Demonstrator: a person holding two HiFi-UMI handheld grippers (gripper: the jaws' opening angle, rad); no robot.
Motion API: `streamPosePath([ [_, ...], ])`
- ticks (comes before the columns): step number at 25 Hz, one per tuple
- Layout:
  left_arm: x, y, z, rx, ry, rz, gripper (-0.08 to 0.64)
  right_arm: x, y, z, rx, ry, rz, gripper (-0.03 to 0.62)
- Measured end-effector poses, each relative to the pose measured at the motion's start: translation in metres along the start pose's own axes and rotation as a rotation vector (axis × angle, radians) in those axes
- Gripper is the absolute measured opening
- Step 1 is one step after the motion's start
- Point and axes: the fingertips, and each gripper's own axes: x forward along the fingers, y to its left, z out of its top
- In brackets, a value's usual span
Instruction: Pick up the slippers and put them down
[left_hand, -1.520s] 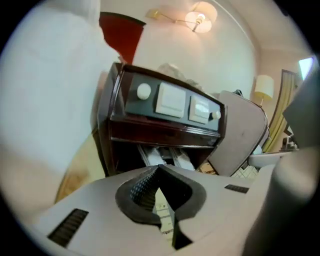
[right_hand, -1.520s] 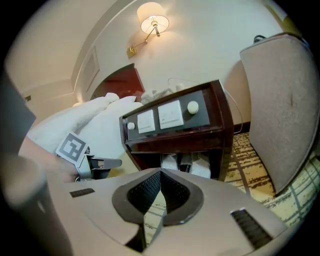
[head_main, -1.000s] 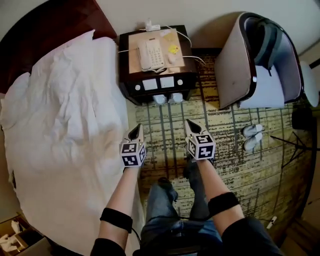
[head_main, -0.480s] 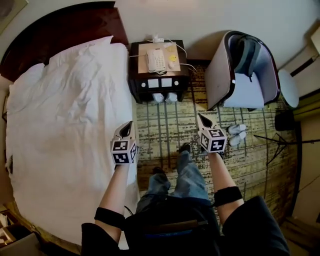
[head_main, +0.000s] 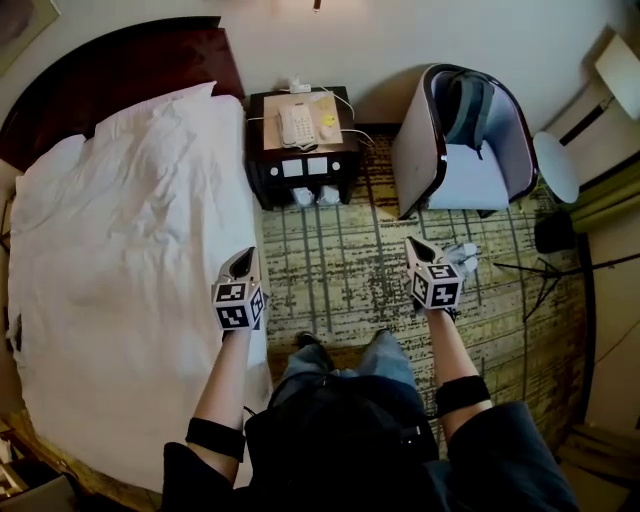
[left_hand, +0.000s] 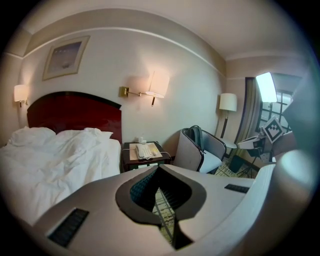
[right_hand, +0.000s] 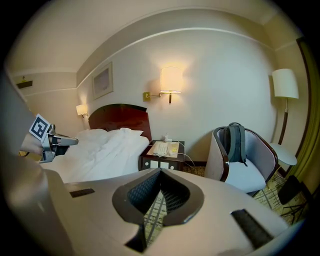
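While their jaws are pressed together empty, the left gripper (head_main: 243, 260) overhangs the bed edge (head_main: 252, 215), the right gripper (head_main: 415, 246) open carpet (head_main: 335, 265).

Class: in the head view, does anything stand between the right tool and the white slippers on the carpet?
Nothing visible does: the slippers lie on bare carpet, next to the right tool in this view.

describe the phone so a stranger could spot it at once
Between the white bed and the armchair stands a dark nightstand. The telephone sits on its top: white, with a handset, far larger than the small yellow thing beside it.
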Motion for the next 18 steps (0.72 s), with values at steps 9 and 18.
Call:
streamPosePath([
  [9, 0.002, -0.035, 0.005, -0.036, -0.006, 0.064, 0.003, -0.007, -0.022, -0.024, -0.002, 0.053, 0.091, 0.005],
  [18, 0.002, -0.064, -0.018, -0.043, 0.036, 0.086, 0.003, -0.011, -0.045, -0.041, 0.003, 0.076, 0.109, 0.003],
])
